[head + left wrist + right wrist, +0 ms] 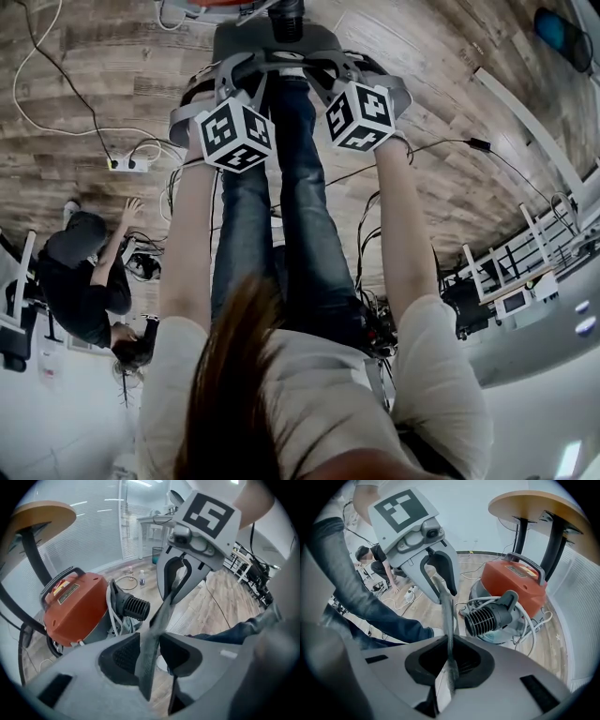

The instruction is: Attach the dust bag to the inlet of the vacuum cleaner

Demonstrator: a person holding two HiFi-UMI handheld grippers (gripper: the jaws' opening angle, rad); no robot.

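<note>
left tongs [151, 654]: jaws apart | right tongs [449, 660]: pinched on dust bag [447, 616] | left arm [187, 244], right arm [406, 234]: stretched down, side by side

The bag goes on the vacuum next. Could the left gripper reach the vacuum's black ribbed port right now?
Probably yes: the black ribbed port on the vacuum cleaner faces the left gripper with nothing between. But the dust bag lies between its open jaws, stretched to the right gripper, which grips it.

Matt cloth dust bag [152, 639]; glossy plastic vacuum cleaner [75, 606]; wood floor [208, 613]
</note>
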